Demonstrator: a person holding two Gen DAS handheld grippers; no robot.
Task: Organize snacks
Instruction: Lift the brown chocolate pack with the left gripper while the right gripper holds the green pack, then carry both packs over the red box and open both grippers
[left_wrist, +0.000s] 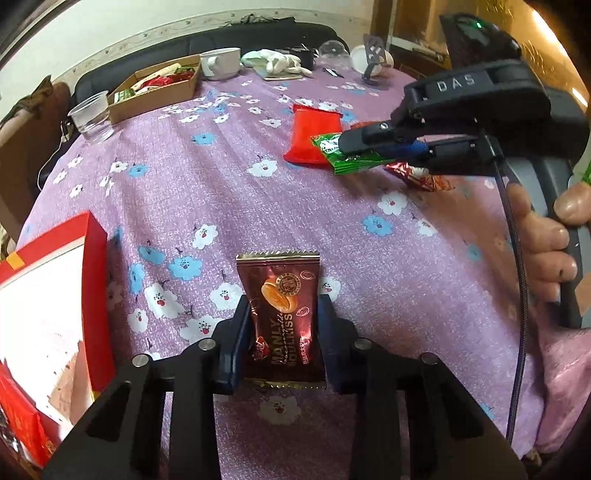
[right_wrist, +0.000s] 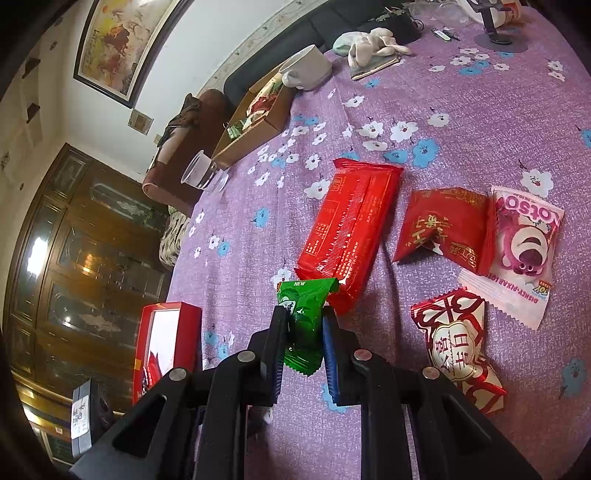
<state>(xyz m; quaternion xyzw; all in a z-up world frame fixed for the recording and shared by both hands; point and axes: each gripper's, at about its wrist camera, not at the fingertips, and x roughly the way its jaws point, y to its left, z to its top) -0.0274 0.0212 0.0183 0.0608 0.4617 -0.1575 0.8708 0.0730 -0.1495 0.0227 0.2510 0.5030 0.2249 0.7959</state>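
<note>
The left gripper (left_wrist: 282, 325) is clamped on a brown snack packet (left_wrist: 283, 314) above bare purple tablecloth (left_wrist: 229, 192), near the red box (left_wrist: 55, 306) cut off at the left edge. The right gripper (right_wrist: 303, 332) squeezes a green packet (right_wrist: 304, 321) whose top overlaps the long red packet (right_wrist: 347, 232); its lower end is hidden between the fingers.

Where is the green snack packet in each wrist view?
Left wrist view: the green snack packet is upper right, clamped in the right hand-held gripper, overlapping the long red packet.
Right wrist view: the packet is low centre, between that gripper's fingers.
Shared landmark: the brown cardboard box of snacks beside the white mug at the table's far edge.
</note>
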